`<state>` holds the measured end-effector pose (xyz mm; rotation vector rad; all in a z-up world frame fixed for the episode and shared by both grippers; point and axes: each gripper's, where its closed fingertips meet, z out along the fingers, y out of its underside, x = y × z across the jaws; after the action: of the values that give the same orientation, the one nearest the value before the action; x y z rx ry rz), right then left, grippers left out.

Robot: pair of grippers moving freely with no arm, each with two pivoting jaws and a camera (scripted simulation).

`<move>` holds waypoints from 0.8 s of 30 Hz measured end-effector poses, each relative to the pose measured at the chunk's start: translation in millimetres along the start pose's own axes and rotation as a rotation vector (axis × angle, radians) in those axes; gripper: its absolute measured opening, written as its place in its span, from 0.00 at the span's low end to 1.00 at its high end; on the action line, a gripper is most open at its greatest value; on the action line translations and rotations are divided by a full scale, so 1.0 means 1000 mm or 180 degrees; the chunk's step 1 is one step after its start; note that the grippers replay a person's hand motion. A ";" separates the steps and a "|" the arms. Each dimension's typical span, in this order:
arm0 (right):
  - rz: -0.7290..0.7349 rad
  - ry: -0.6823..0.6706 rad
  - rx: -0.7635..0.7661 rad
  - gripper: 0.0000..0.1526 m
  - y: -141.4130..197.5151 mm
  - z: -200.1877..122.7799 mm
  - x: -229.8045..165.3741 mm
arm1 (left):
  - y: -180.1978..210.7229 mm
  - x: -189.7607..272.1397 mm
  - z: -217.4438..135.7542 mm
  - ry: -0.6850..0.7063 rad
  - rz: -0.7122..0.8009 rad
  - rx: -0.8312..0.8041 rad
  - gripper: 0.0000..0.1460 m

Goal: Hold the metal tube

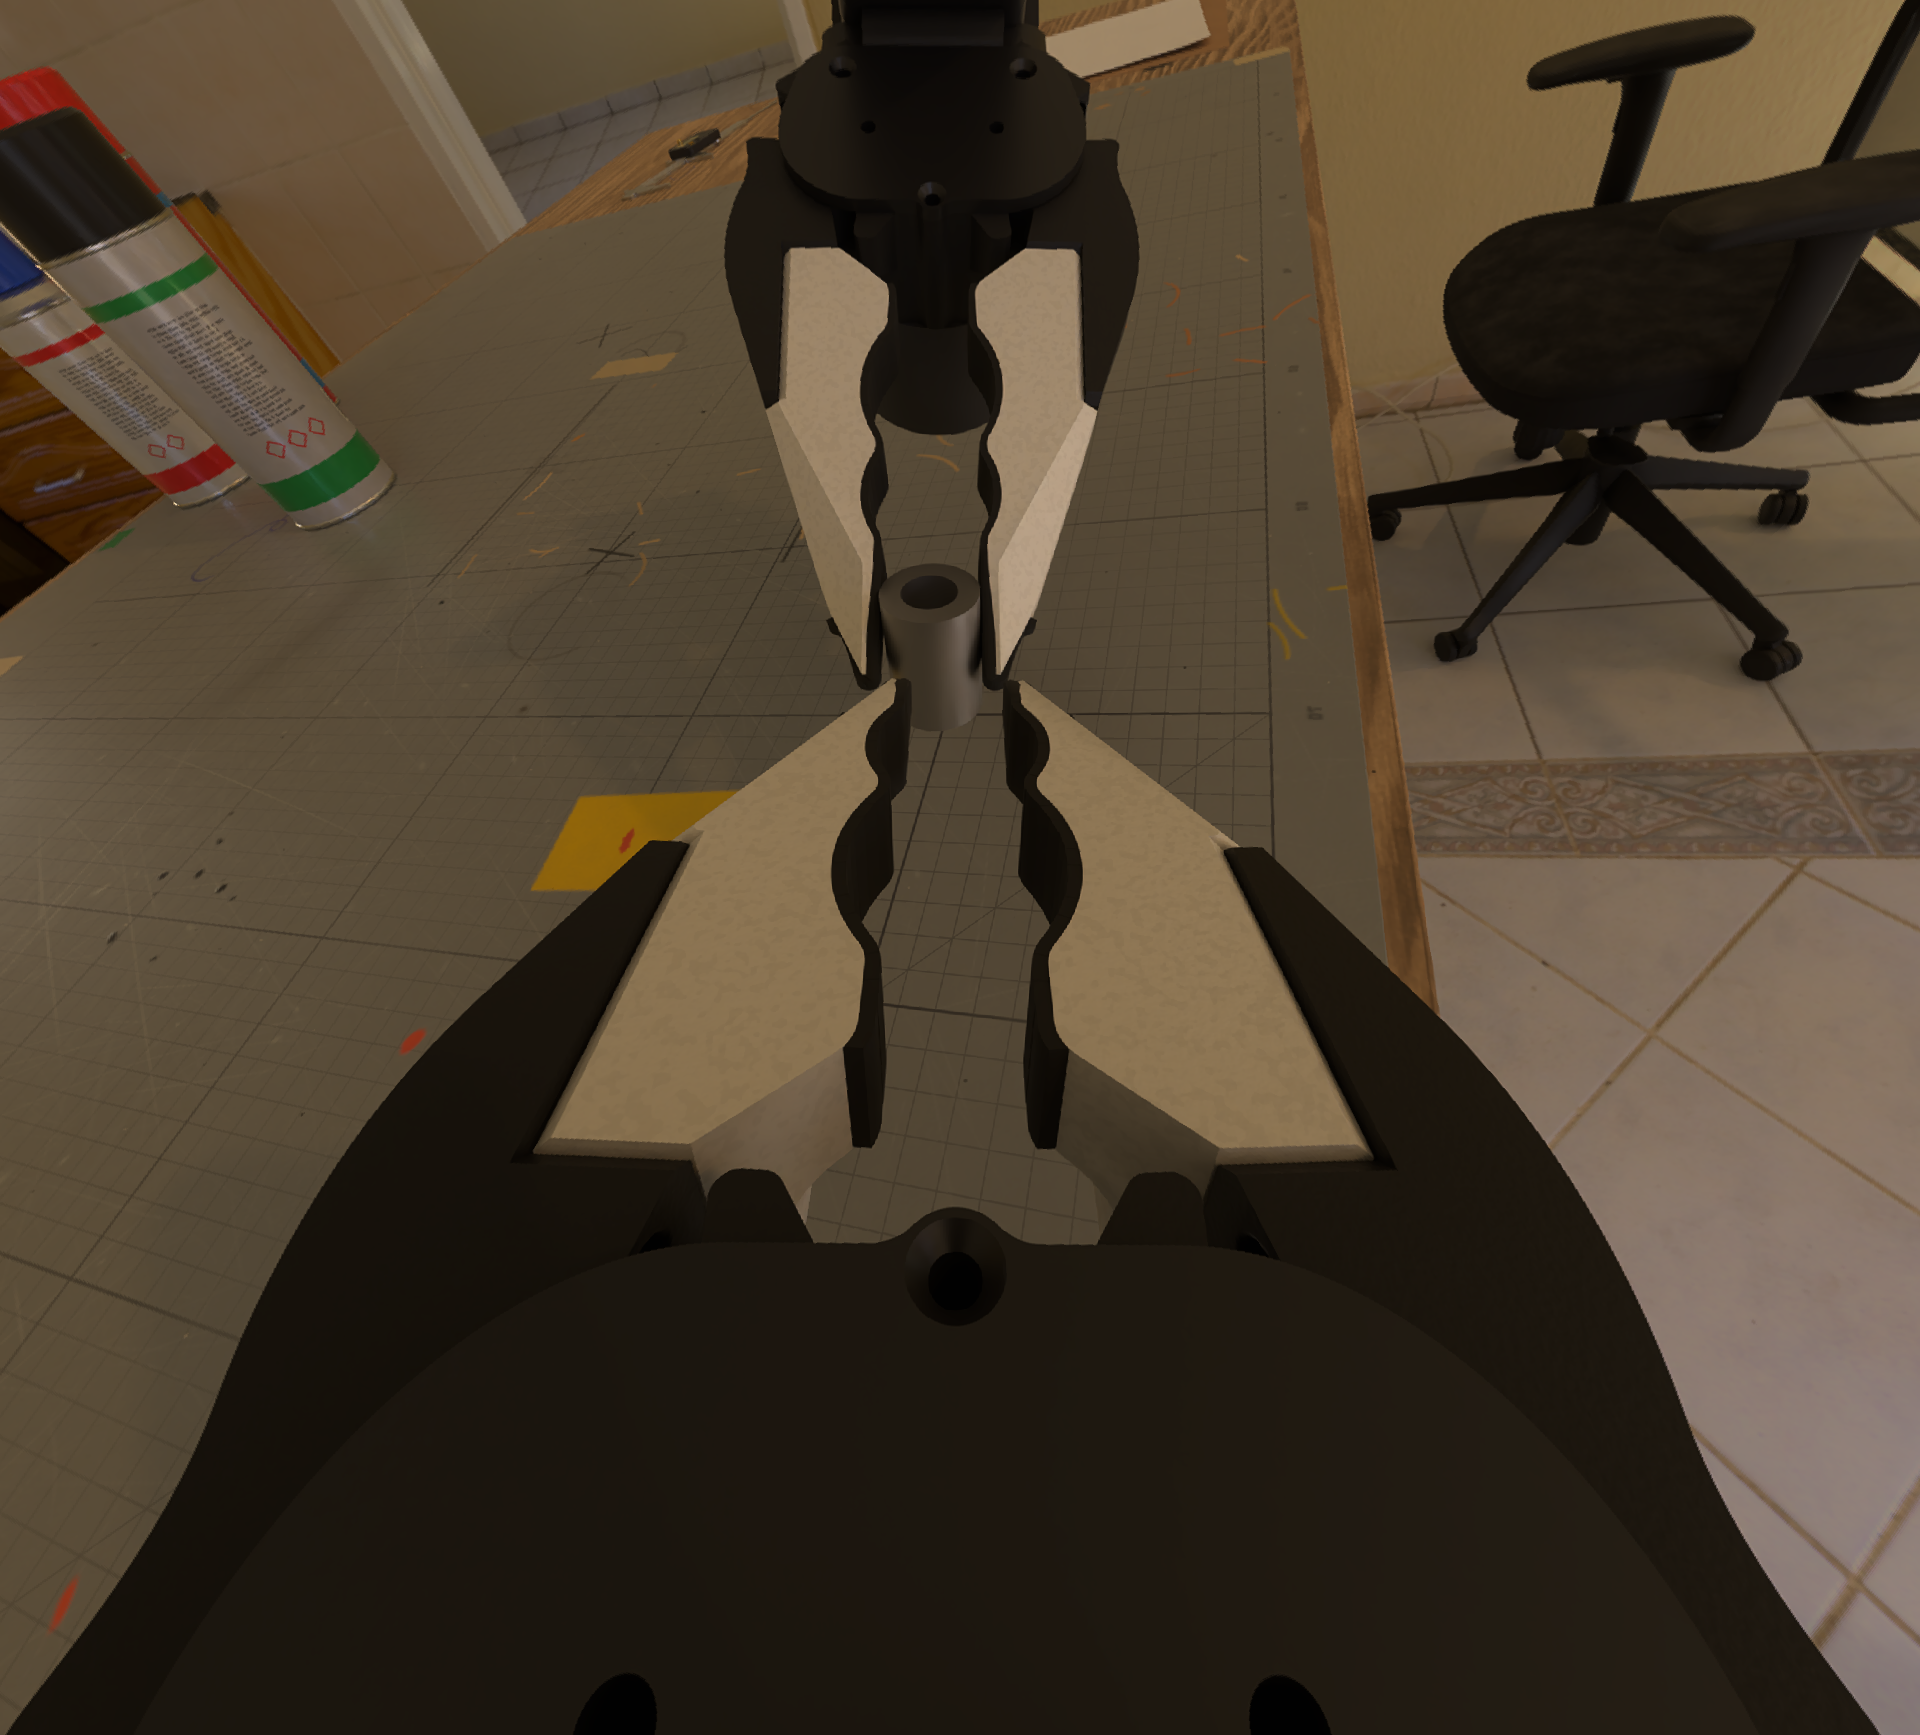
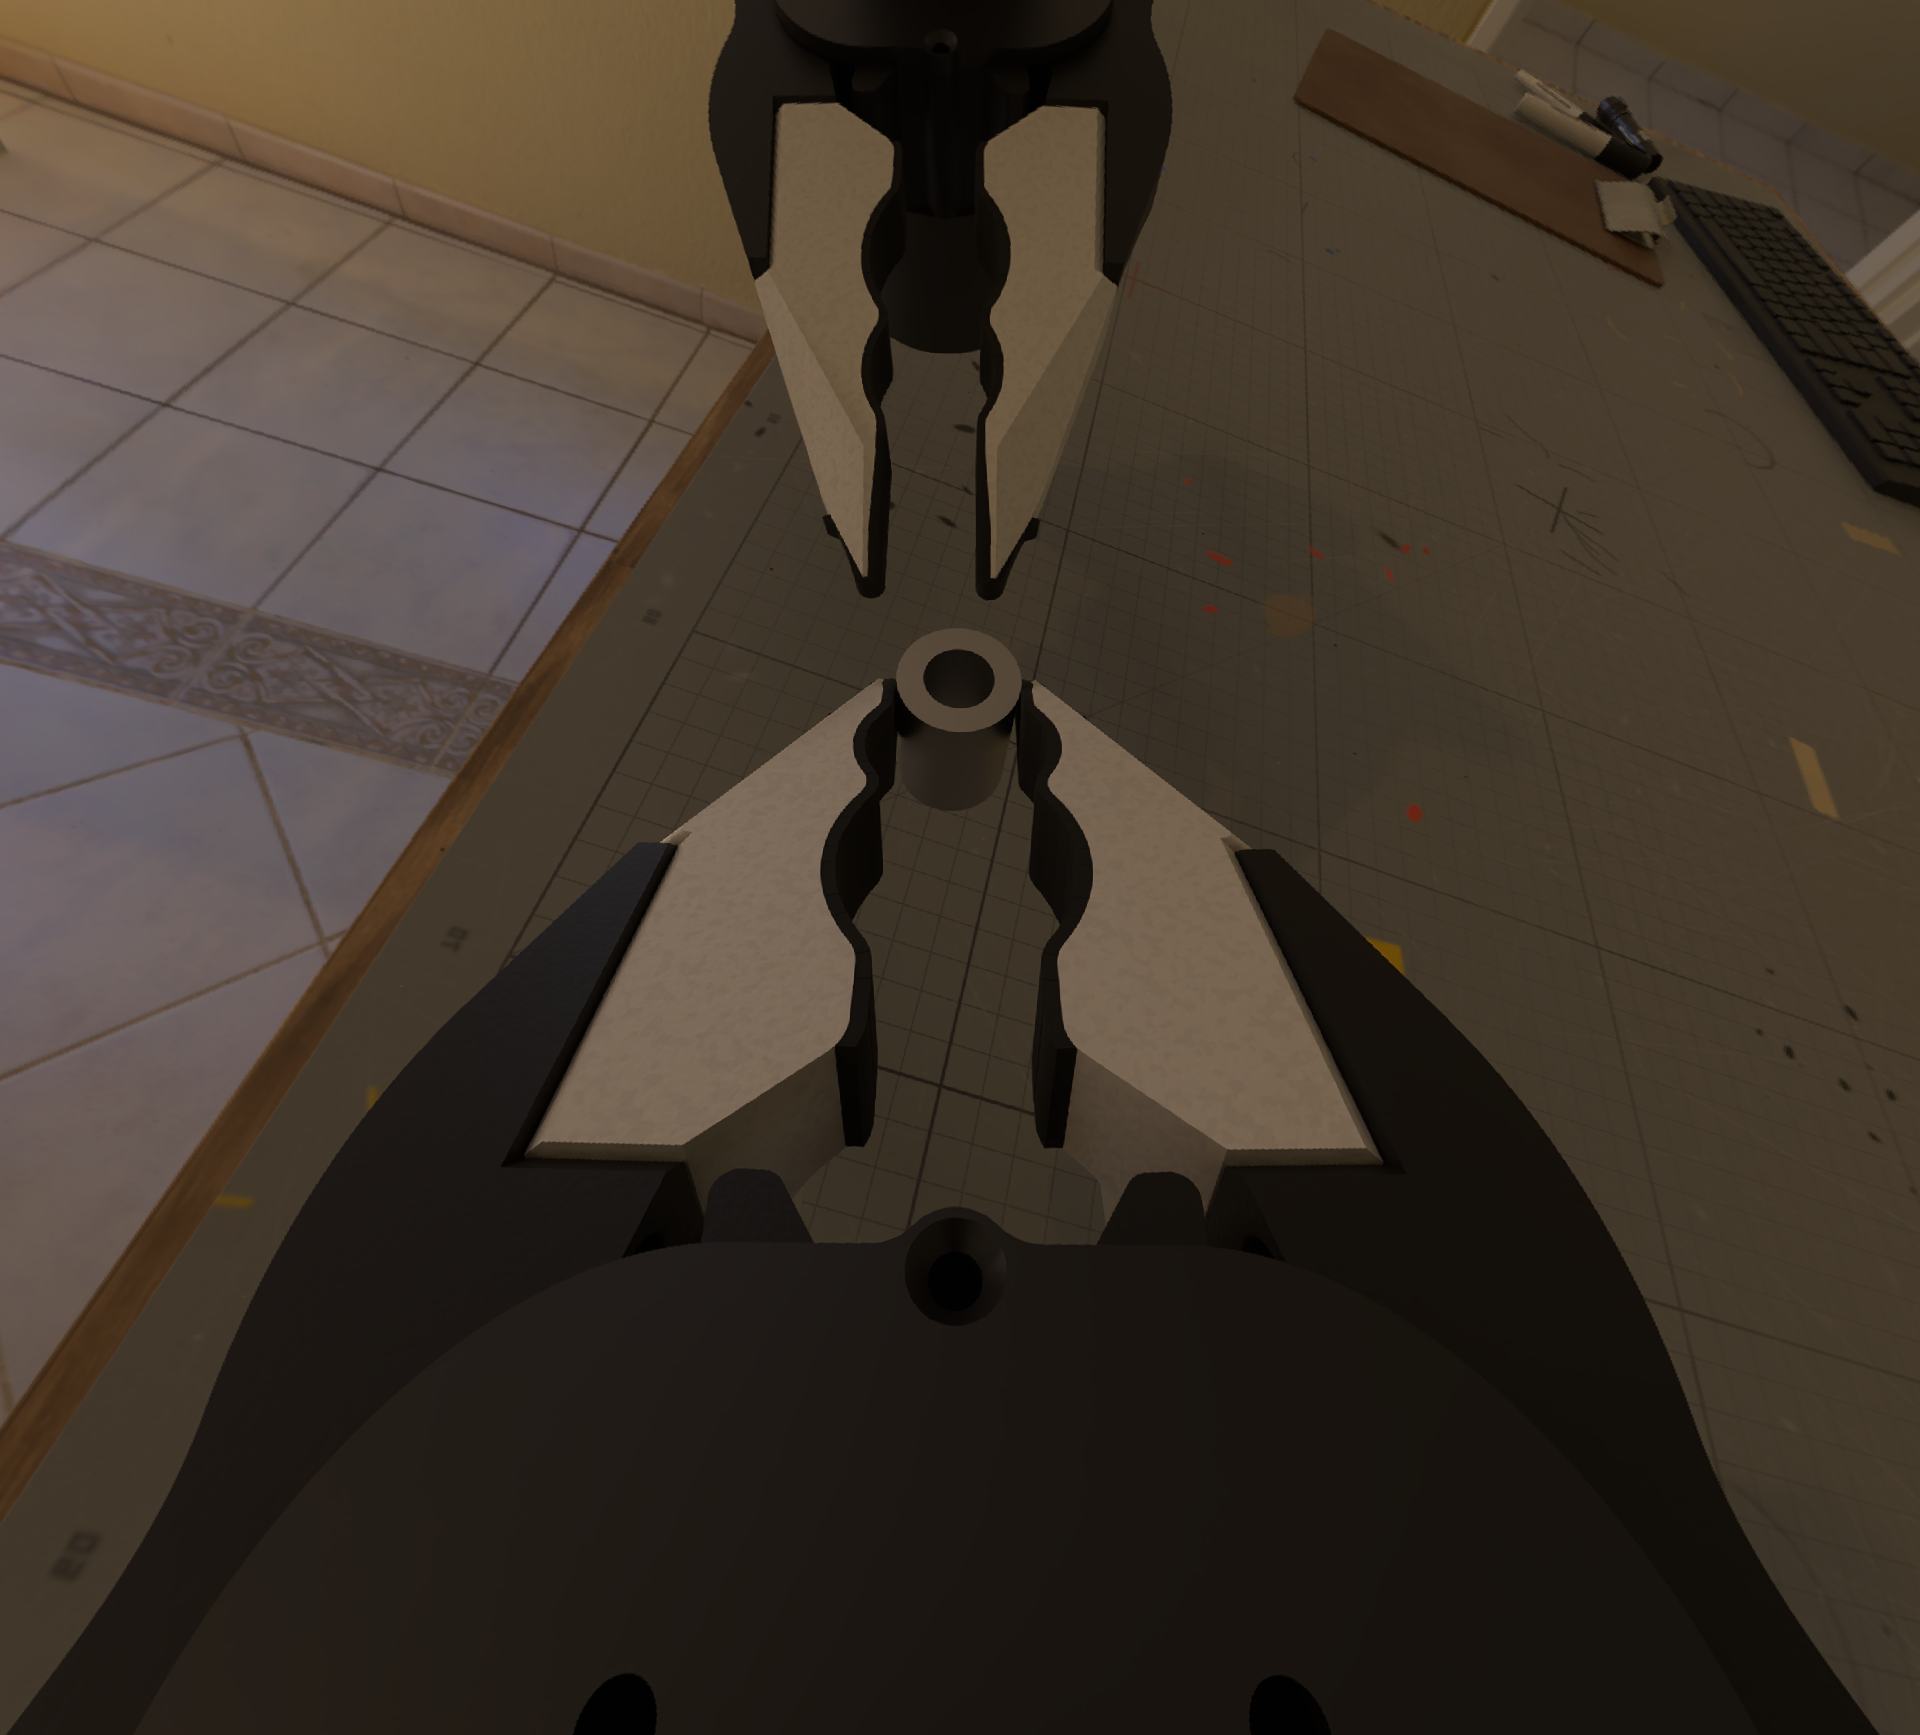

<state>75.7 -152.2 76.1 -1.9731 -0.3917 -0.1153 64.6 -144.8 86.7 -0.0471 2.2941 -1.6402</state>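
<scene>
The metal tube [image 2: 954, 750], a short grey cylinder with a bore, stands upright between the fingertips of my right gripper [image 2: 956, 698], which is shut on it. In the left wrist view the tube [image 1: 928, 646] sits between the right gripper's [image 1: 933, 672] white fingers. My left gripper [image 1: 954, 686] faces it head-on with its fingers apart and nothing between them. Its tips stop just short of the tube, as the gap in the right wrist view [image 2: 930, 589] shows. Both are over the grey cutting mat [image 1: 312, 854].
Several spray cans [image 1: 208, 335] stand at the mat's far left. A black office chair [image 1: 1662, 314] stands on the tiled floor beyond the table's wooden edge [image 1: 1382, 750]. A keyboard [image 2: 1808, 335] and a dark board [image 2: 1475, 158] lie at the other end.
</scene>
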 end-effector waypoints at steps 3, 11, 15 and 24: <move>0.0050 -0.0026 0.0024 0.15 -0.001 0.001 0.000 | 0.000 -0.001 -0.001 0.0015 -0.0063 0.0035 0.12; 0.0074 0.0095 0.0195 0.15 -0.009 -0.002 0.005 | 0.002 -0.007 0.000 -0.0106 -0.0096 0.0023 0.12; 0.0072 0.0113 0.0180 0.15 -0.008 -0.002 0.006 | 0.002 -0.007 0.001 -0.0138 -0.0089 0.0029 0.12; 0.0172 0.0139 0.0082 0.15 -0.002 0.000 0.008 | 0.005 -0.010 0.002 -0.0213 -0.0079 -0.0040 0.12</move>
<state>82.8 -150.0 80.3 -1.9508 -0.3097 -0.1182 75.6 -142.9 83.3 -0.1320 2.2625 -1.6114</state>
